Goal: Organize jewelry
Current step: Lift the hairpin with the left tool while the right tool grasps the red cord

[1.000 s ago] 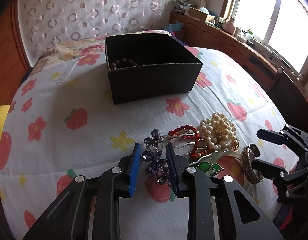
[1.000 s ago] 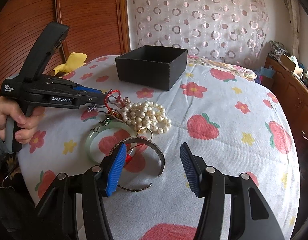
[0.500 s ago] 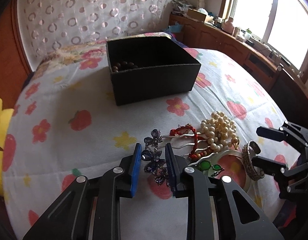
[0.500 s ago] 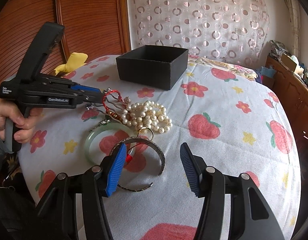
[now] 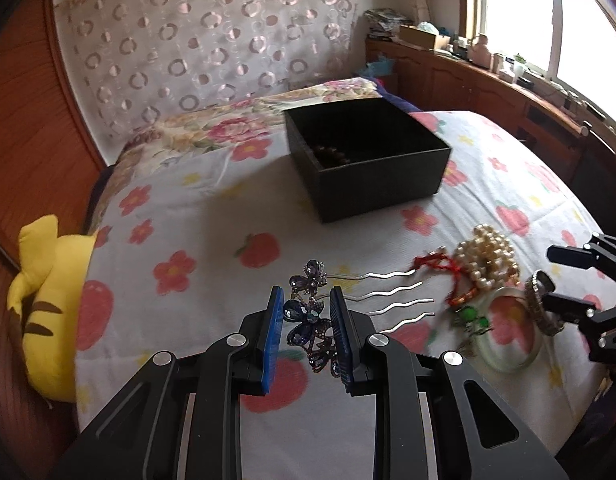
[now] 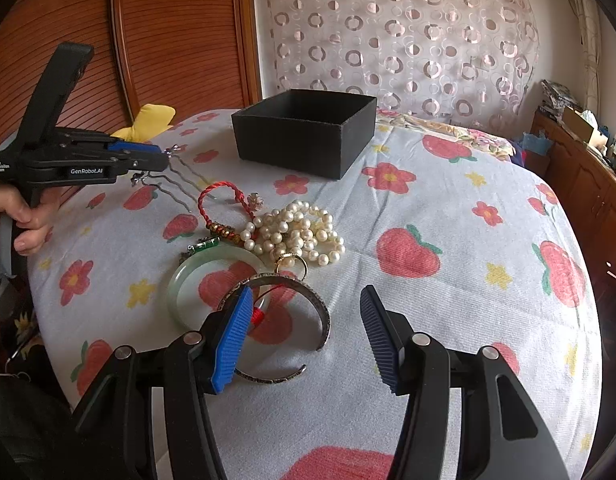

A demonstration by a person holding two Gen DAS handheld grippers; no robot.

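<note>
Hairpin (image 5: 315, 320) with blue jewelled flowers sits pinched in my left gripper (image 5: 306, 334), low centre; my right gripper (image 6: 306, 340) stands spread over the cuff bangle (image 6: 286, 320).

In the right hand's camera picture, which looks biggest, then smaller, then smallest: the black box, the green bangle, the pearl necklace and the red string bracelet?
1. black box, though it sits farthest back.
2. green bangle and pearl necklace: these look about alike, too close to rank.
3. red string bracelet, smallest.
</note>
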